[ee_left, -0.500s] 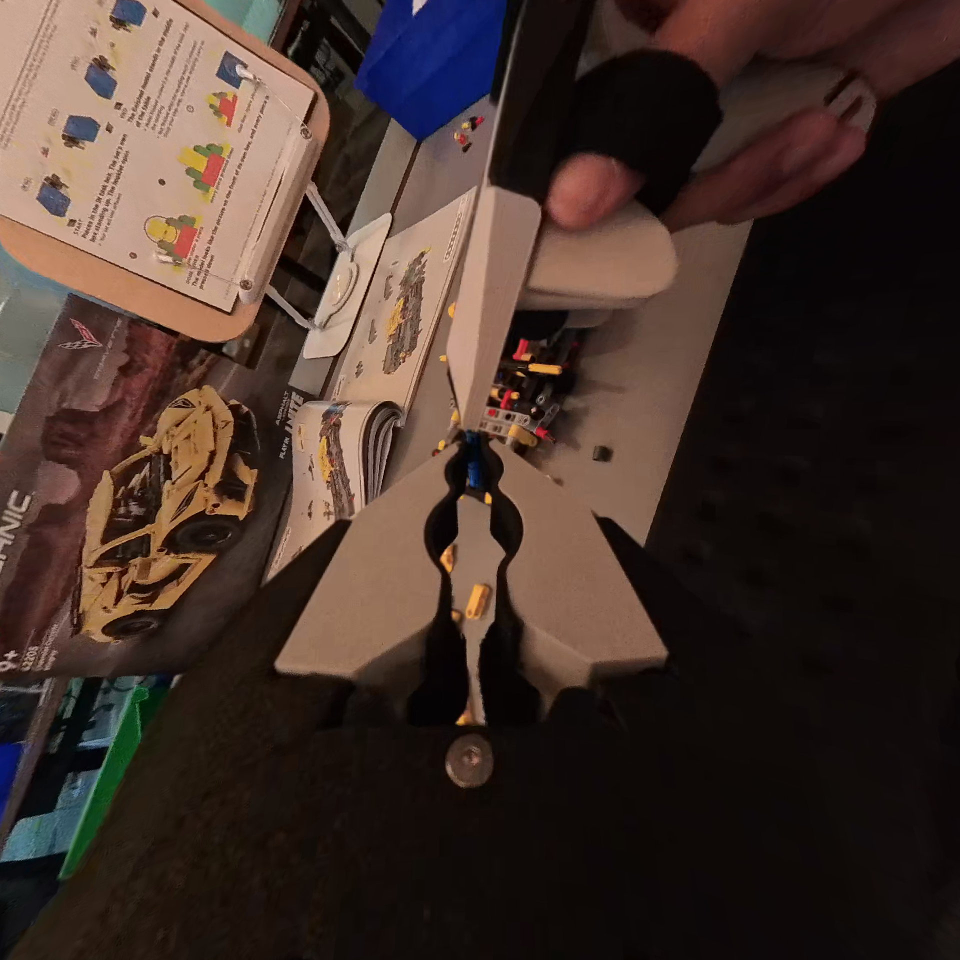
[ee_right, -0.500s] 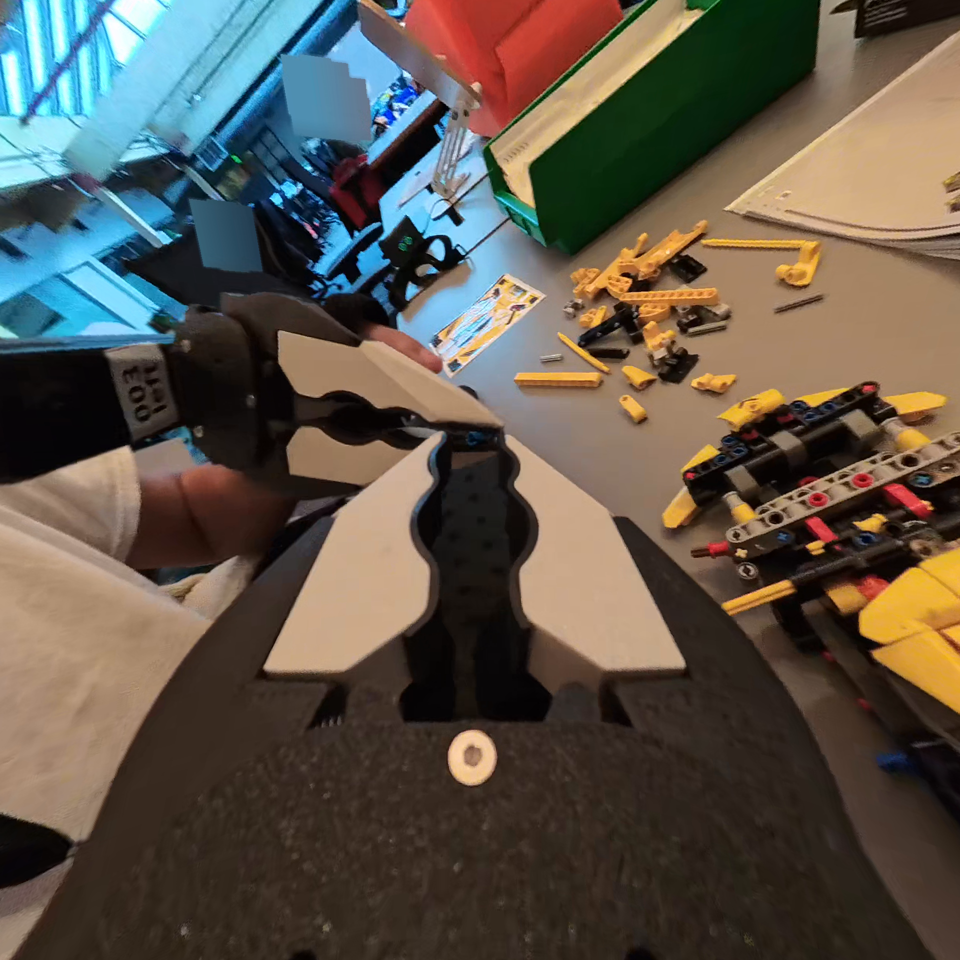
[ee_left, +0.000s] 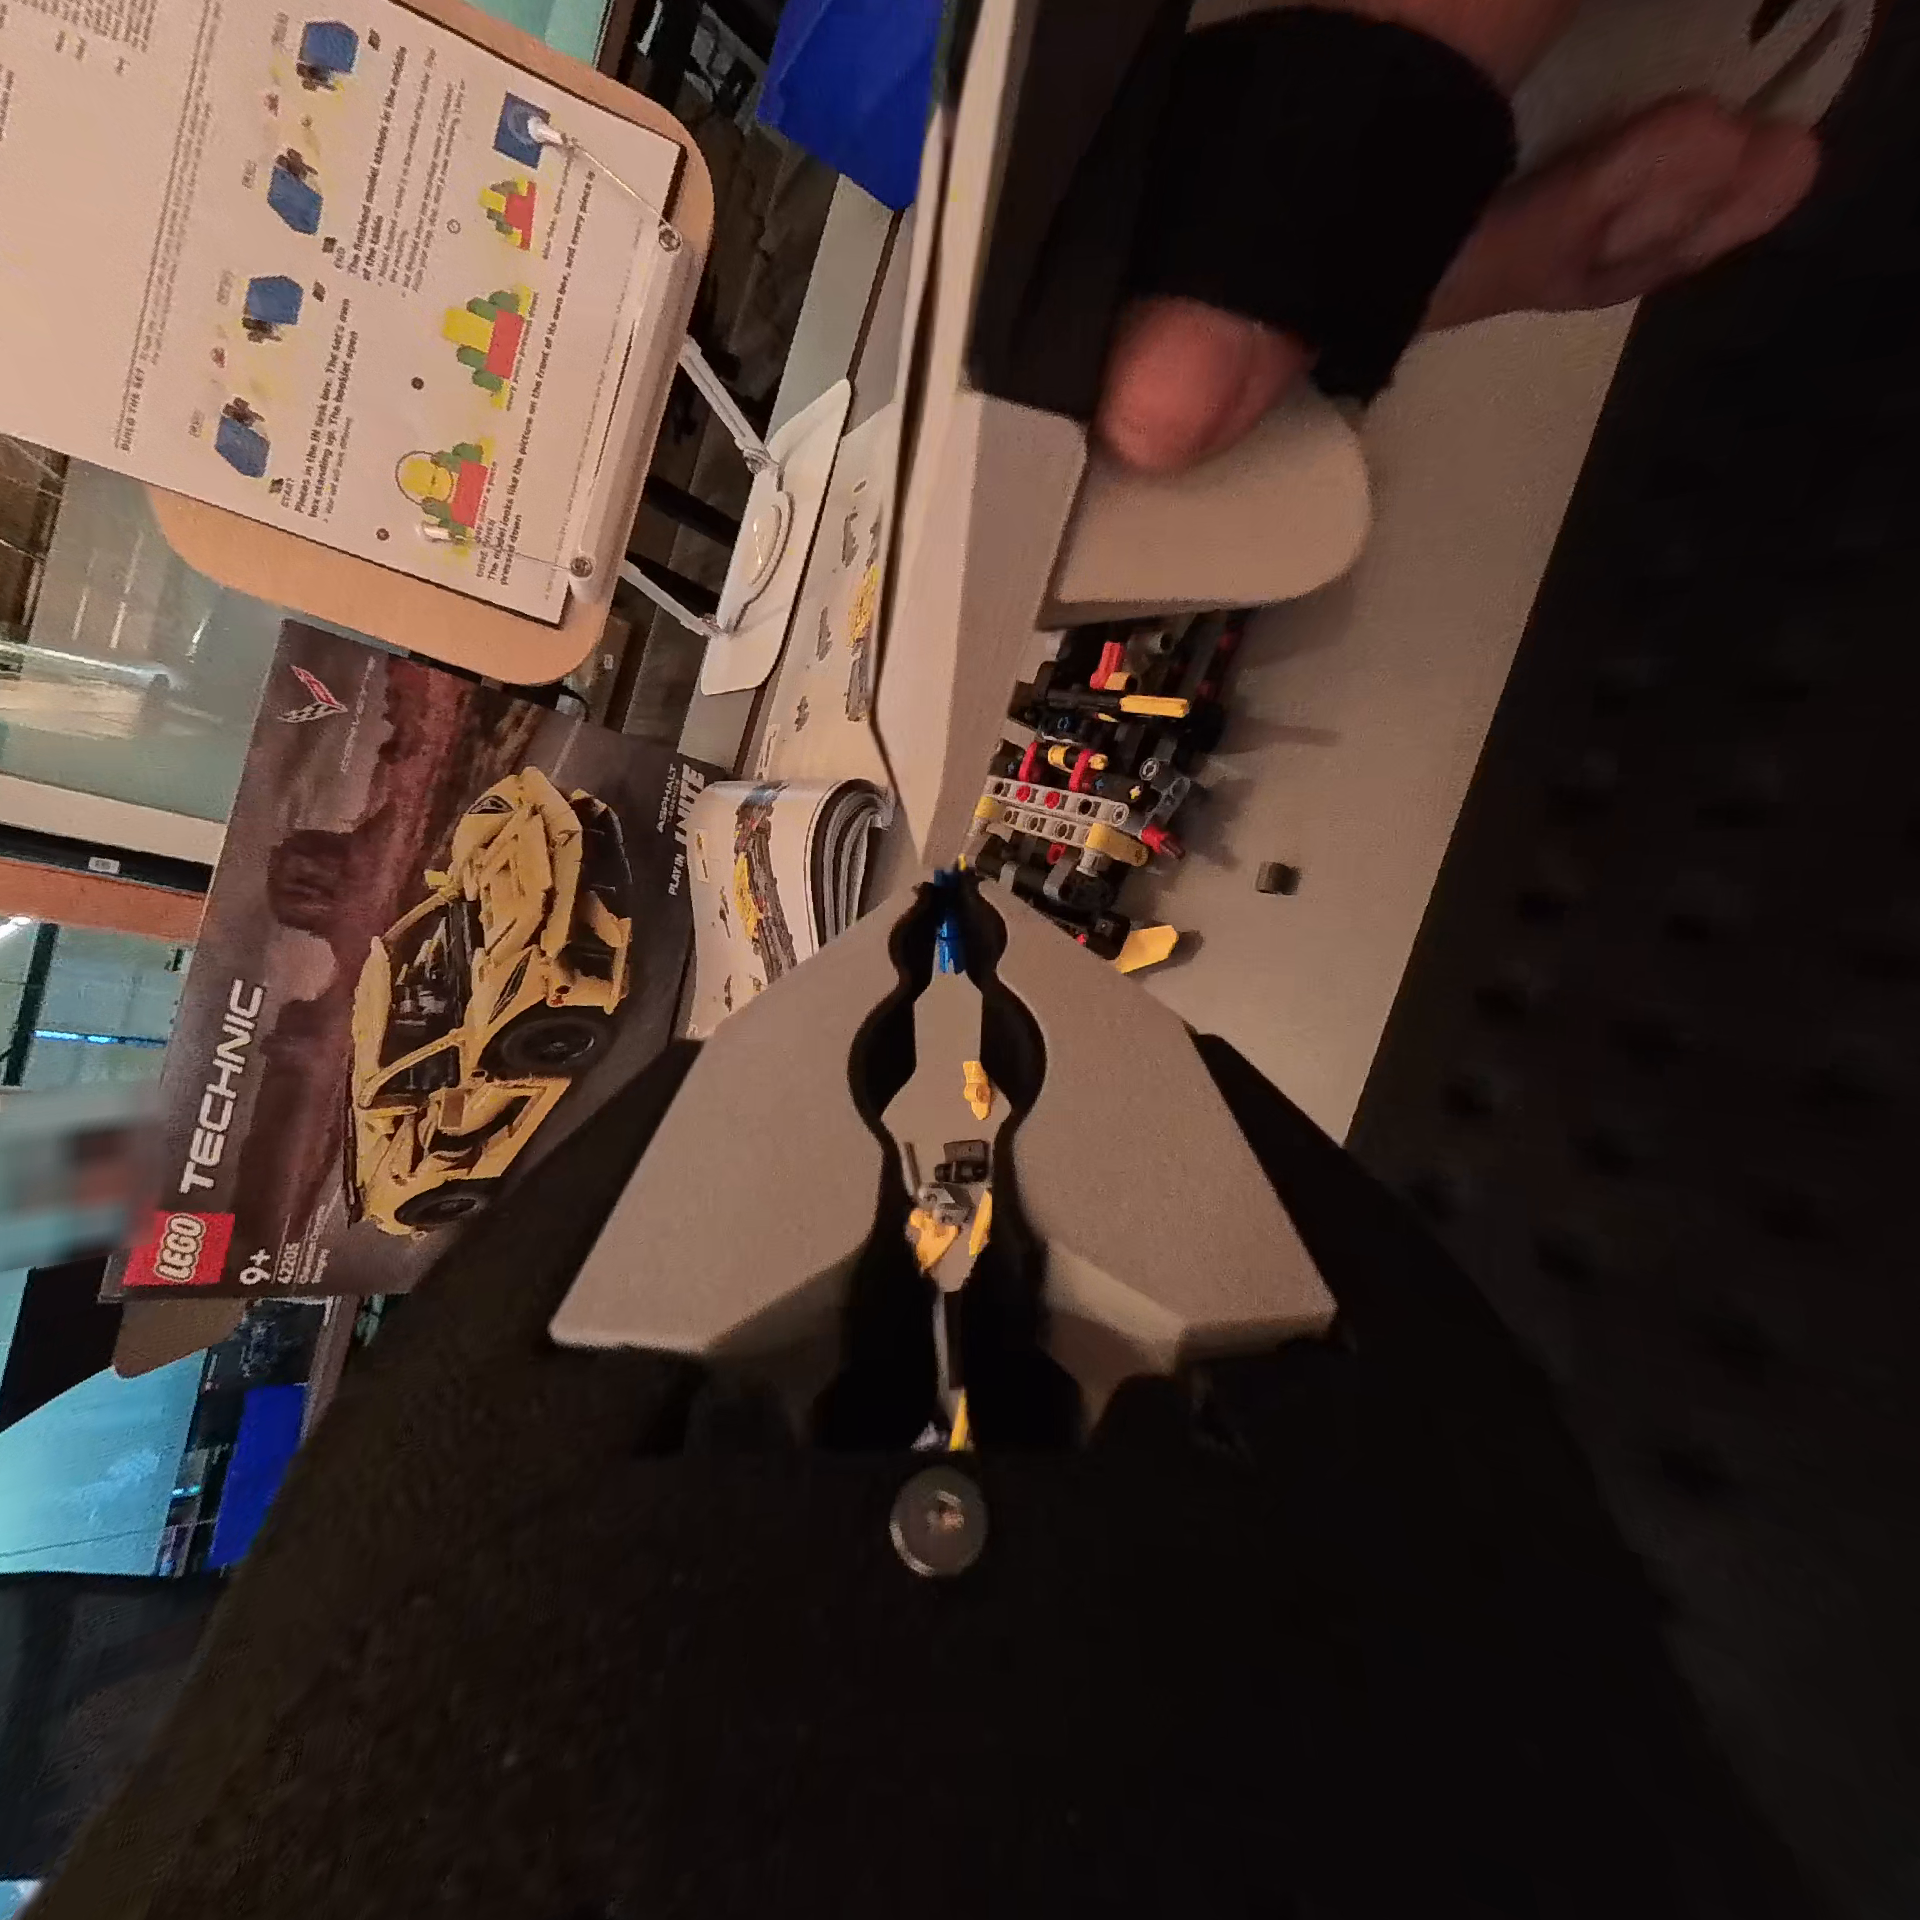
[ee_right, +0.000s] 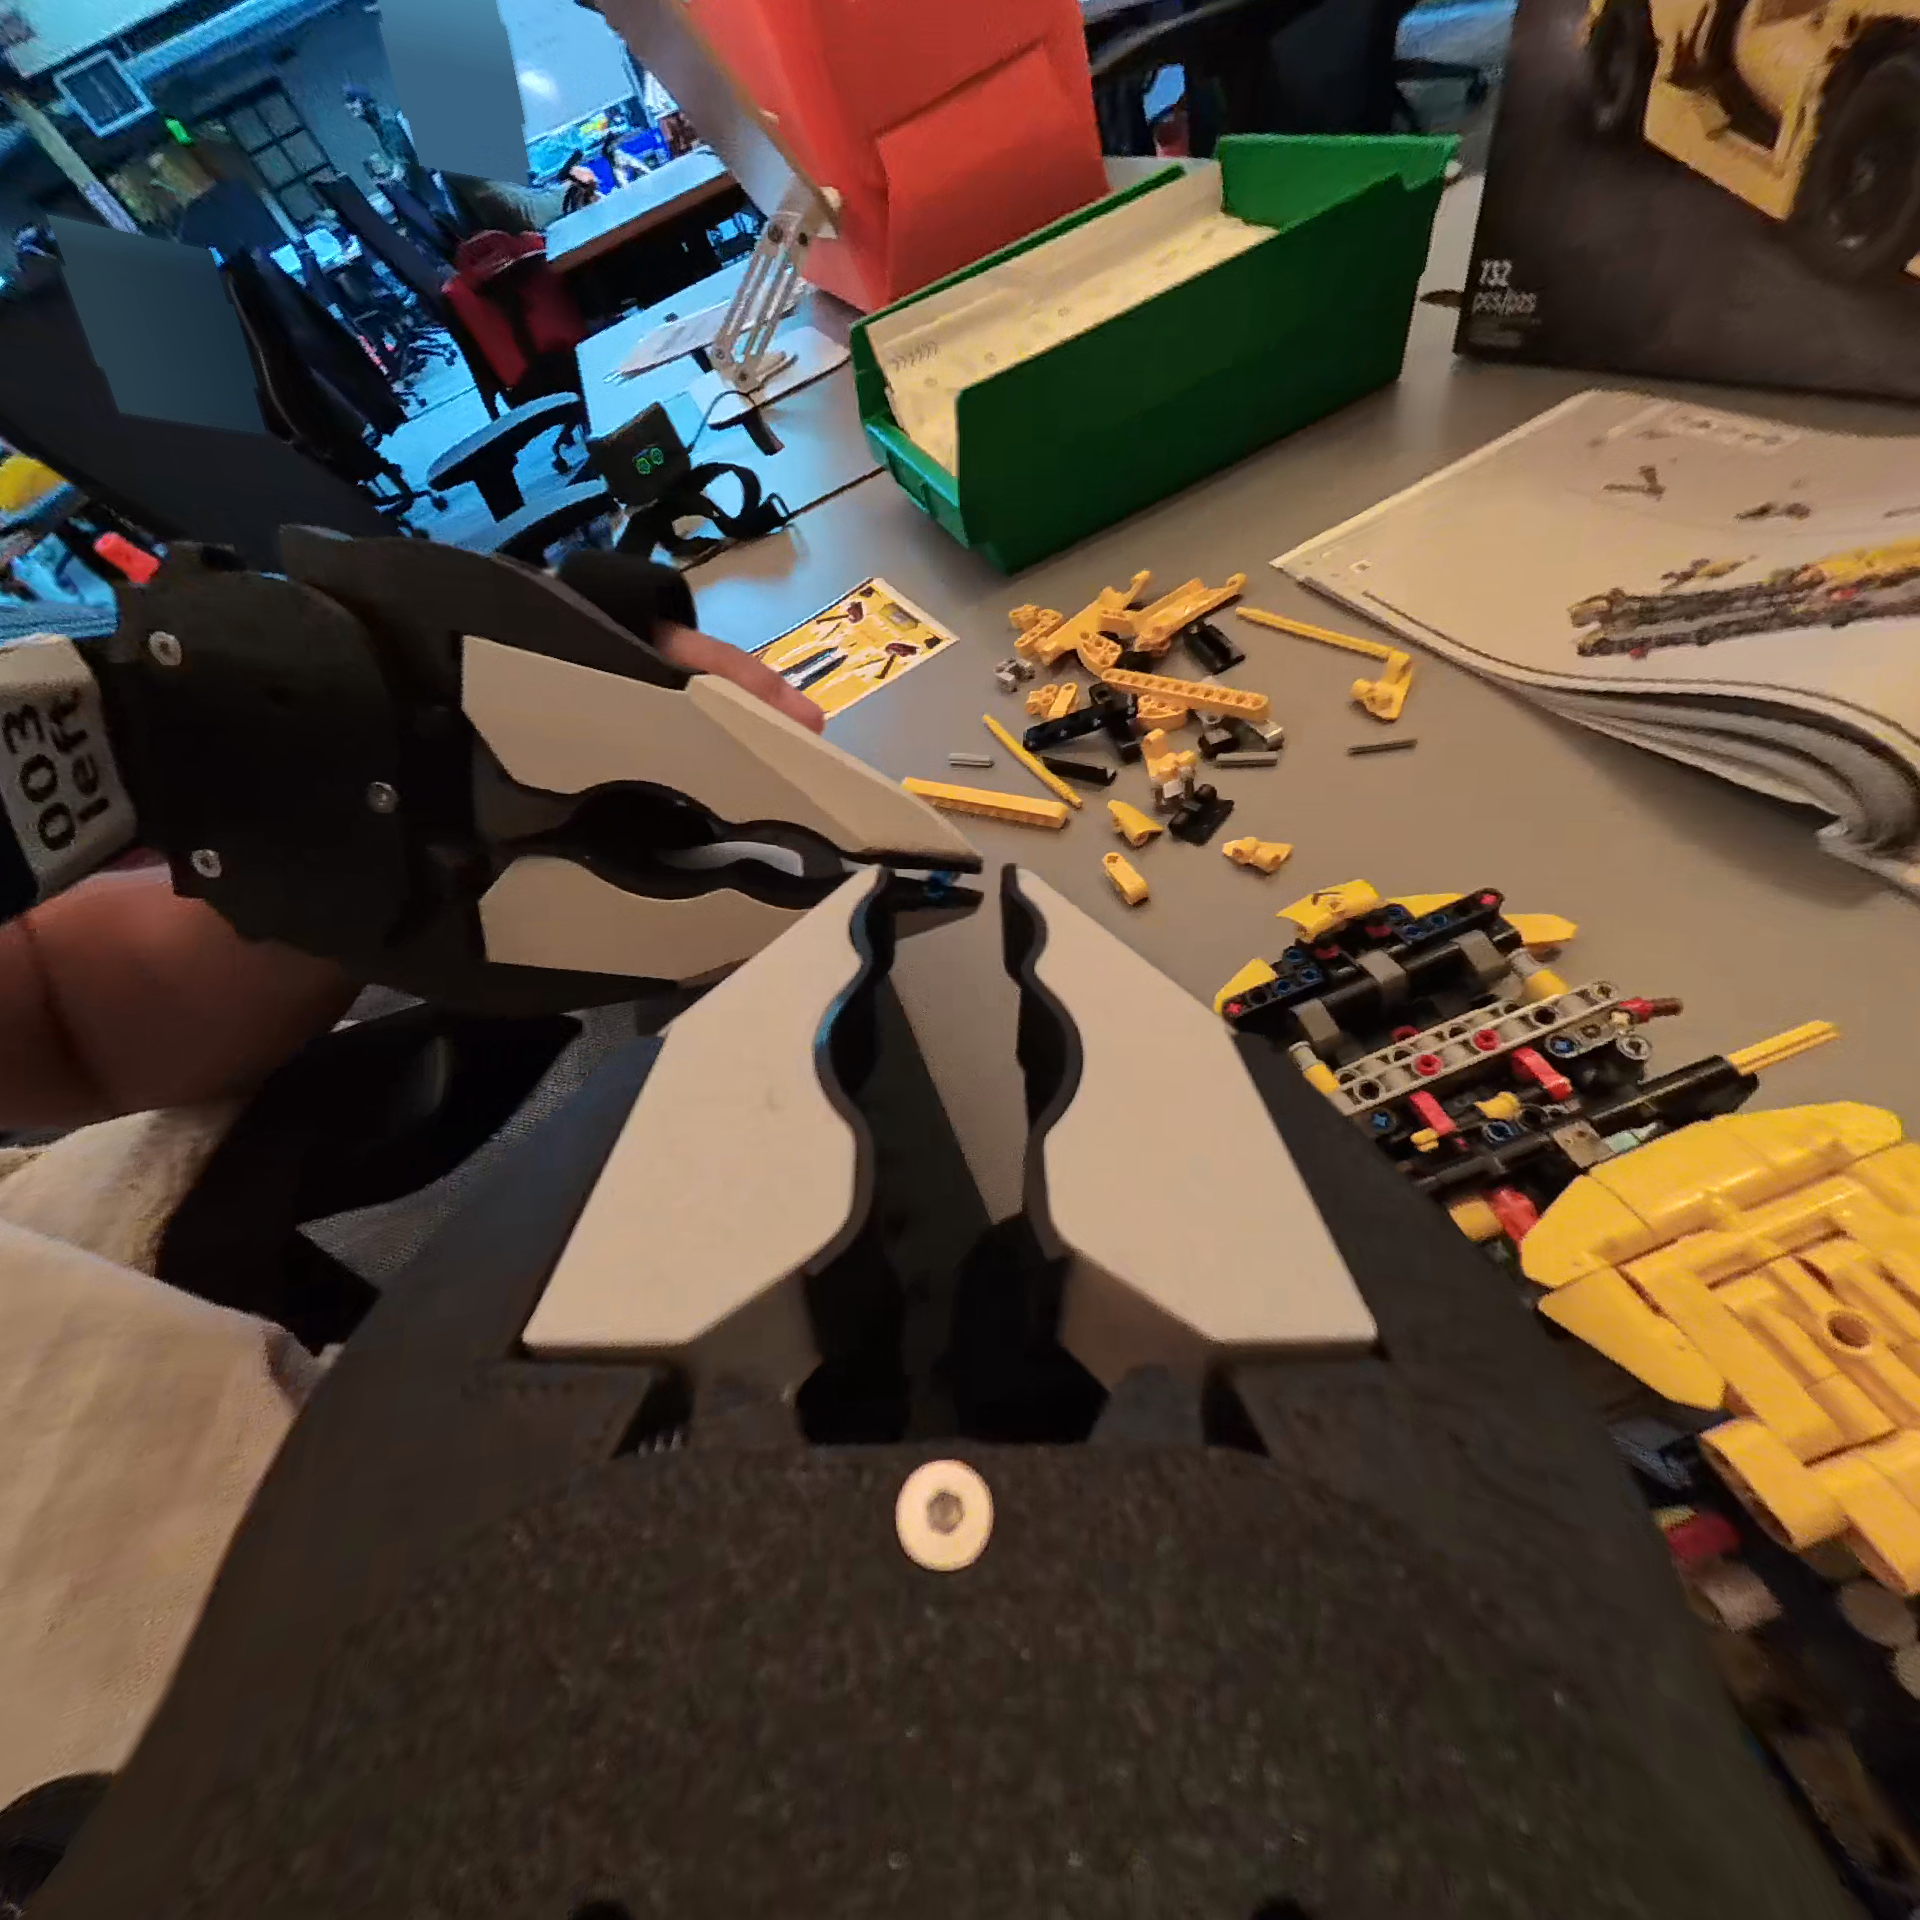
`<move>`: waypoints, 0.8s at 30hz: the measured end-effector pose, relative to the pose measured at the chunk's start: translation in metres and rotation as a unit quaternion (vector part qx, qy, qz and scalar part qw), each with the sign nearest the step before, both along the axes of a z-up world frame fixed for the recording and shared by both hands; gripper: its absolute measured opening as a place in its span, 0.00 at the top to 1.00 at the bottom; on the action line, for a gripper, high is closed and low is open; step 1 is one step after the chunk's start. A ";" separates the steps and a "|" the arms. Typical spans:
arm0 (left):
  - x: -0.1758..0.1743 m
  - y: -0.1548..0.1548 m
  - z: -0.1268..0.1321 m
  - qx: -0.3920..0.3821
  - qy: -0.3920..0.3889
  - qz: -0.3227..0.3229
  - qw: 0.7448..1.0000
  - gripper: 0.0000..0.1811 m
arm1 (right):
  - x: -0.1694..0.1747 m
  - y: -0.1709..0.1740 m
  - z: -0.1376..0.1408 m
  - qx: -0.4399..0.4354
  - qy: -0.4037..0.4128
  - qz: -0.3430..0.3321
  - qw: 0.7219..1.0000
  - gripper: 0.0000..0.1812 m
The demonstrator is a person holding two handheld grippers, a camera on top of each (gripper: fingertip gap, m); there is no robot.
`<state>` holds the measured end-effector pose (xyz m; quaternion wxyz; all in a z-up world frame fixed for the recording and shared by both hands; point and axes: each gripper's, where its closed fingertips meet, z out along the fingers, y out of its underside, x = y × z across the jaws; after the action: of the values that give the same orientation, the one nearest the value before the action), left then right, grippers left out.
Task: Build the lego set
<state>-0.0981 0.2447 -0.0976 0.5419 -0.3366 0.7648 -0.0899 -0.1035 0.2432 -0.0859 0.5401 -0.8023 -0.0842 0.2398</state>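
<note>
My left gripper [ee_left: 948, 896] is shut on a small blue pin [ee_left: 948, 925] at its fingertips. In the right wrist view it reaches in from the left [ee_right: 961, 878], and the blue pin [ee_right: 938, 885] shows at its tip. My right gripper [ee_right: 945, 875] is open and empty, its jaws apart on either side of that tip. One of its fingers [ee_left: 966, 623] hangs over the left gripper's tip in the left wrist view. The partly built black, grey and yellow car chassis [ee_right: 1455, 1029] lies on the grey table to the right, and also shows in the left wrist view [ee_left: 1081, 810].
Loose yellow and black parts [ee_right: 1143, 707] lie beyond the grippers. A green bin [ee_right: 1143, 416], an orange bin [ee_right: 935, 135], a sticker sheet [ee_right: 852, 644], the open booklet [ee_right: 1662, 623] and the set box [ee_left: 416, 987] ring the work area. An instruction card [ee_left: 343, 291] stands on a holder.
My right gripper has opened; its tips were together at the blue pin before. The left gripper keeps hold of the pin. Both views have shifted a little.
</note>
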 end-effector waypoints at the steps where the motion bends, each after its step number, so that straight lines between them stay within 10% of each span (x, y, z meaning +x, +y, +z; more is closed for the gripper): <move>1: 0.000 -0.002 0.000 0.002 0.001 -0.005 1.000 0.98 | -0.002 0.000 -0.001 -0.002 -0.005 0.006 1.000 0.89; 17: -0.005 -0.010 0.009 -0.049 -0.057 -0.030 0.997 0.98 | 0.005 -0.017 0.000 -0.025 0.080 0.060 0.995 1.00; 24: 0.001 -0.008 0.001 -0.001 -0.043 -0.018 0.999 0.98 | -0.008 -0.009 0.001 -0.009 -0.024 0.037 0.999 0.95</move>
<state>-0.0969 0.2366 -0.0962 0.5723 -0.3196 0.7464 -0.1149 -0.1117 0.2341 -0.0854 0.5216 -0.8088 -0.1245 0.2413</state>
